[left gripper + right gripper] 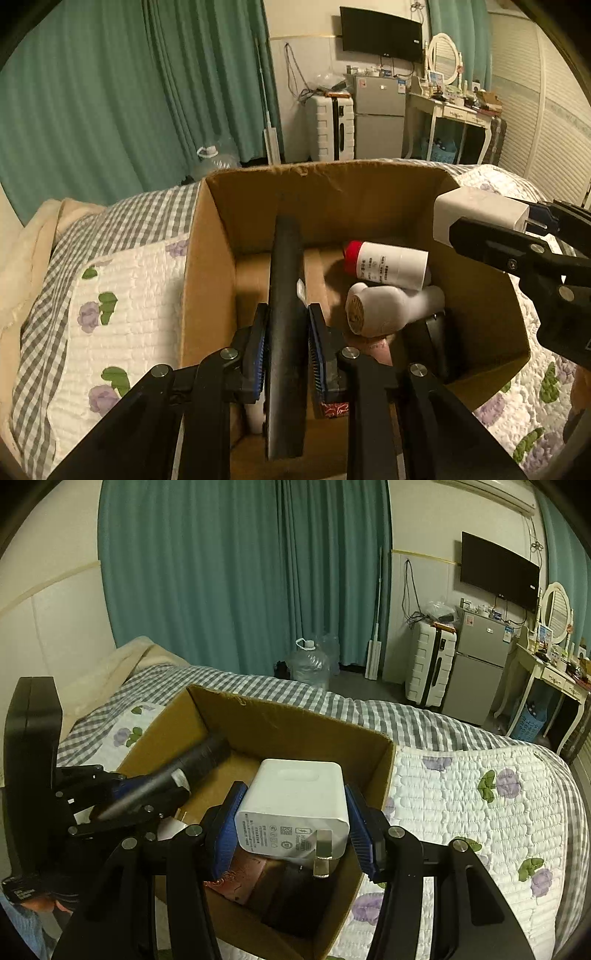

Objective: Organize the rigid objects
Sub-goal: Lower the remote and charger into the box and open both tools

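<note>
The white charger (295, 805) is showing "HUAWEI" on its plug face, printed sideways at about five o'clock; the other small print there is staying unreadable.

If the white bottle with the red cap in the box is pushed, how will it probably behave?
The white bottle with the red cap lies on its side atop another white bottle in the cardboard box, so a push would likely roll it. It looks like stiff plastic, probably light. Its smooth wall may slip.

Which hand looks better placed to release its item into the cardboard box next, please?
Left, probably: its dark cylinder already reaches down inside the cardboard box, while the right gripper's white charger hangs higher, near the rim.
</note>
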### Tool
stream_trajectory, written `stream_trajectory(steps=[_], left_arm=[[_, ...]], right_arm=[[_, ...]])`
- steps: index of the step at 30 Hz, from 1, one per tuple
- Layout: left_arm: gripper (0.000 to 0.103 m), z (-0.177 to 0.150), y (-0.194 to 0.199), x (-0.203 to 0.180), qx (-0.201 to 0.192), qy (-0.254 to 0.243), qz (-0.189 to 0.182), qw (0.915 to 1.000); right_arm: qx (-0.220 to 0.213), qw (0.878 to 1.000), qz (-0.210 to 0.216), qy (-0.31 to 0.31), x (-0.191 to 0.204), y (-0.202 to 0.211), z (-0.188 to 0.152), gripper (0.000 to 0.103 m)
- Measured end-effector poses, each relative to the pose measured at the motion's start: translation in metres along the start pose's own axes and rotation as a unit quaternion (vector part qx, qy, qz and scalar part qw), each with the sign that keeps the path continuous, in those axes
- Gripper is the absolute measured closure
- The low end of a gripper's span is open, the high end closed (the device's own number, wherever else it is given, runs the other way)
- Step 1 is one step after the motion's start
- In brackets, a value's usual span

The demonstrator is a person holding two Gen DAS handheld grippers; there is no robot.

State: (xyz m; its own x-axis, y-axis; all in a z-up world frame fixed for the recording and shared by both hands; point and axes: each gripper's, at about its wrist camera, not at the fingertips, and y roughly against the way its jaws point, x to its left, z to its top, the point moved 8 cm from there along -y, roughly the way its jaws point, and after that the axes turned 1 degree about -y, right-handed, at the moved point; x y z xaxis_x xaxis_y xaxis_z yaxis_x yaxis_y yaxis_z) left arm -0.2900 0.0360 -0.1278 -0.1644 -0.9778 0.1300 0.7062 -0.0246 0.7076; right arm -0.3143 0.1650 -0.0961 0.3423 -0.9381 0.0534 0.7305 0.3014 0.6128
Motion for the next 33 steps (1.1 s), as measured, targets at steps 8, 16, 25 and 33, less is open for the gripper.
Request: stream_trajectory(steps=[8,16,25,33], left_arm=[[0.037,0.01,0.03,0.005,-0.032,-0.002,0.036,0.9988],[0.036,0.015,0.049,0.03,-0.043,0.028,0.054,0.9973],[0.036,0.011,0.035,0.055,-0.042,0.056,0.056,0.996],[0.036,0.011,0.042,0.056,-0.055,0.06,0.054,0.9952]], right_arm=[[-0.006,1.0,0.005,-0.023,-0.01,0.008,-0.002,0.05],[-0.009,1.0,0.012,-0.007,0.005,-0.002,0.007,0.05],[0.049,0.999,0.01,0.01,0.023,-0.066,-0.002,0.05],[0.014,0.999,-0.01,0.028,0.023,-0.044,0.004,0.023]])
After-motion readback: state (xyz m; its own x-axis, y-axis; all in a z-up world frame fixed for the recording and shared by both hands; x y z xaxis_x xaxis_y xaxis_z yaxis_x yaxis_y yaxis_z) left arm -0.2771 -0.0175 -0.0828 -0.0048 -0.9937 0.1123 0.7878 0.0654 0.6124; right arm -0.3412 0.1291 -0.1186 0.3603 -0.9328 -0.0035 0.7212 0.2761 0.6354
